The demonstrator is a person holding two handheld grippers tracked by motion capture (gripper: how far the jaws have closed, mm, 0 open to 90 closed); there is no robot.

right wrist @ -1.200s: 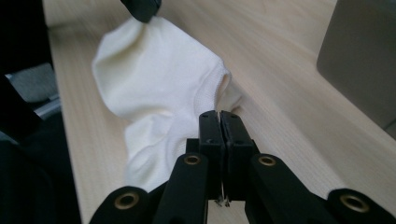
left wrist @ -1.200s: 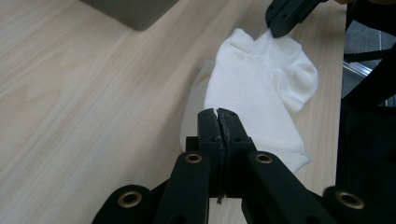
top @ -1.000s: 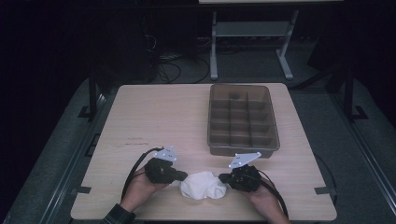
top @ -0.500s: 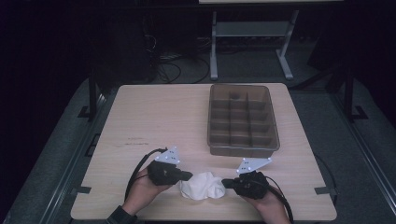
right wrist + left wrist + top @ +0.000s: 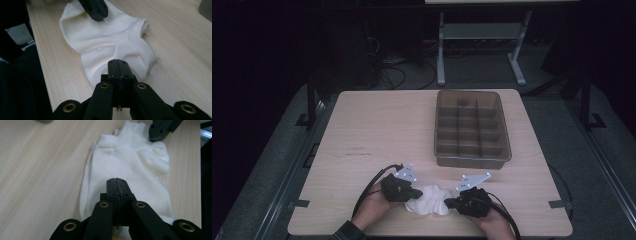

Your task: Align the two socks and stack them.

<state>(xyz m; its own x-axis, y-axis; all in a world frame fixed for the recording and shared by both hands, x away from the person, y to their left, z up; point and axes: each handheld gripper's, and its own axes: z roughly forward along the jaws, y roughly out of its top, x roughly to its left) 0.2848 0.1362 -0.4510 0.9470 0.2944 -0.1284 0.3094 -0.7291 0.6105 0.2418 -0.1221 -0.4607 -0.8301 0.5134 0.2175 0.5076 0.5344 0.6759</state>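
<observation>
A soft white ribbed-cuff cotton sock (image 5: 428, 205) is lying crumpled near the wooden table's (image 5: 377, 130) front edge, between 2 grippers; left gripper (image 5: 117, 185) and right gripper (image 5: 118, 66) fingers are each pinching it, closed tight.

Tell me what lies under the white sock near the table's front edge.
The white sock lies on the bare wooden table. Its fabric hides whatever is directly beneath it. The left gripper and the right gripper are both shut on it.
</observation>
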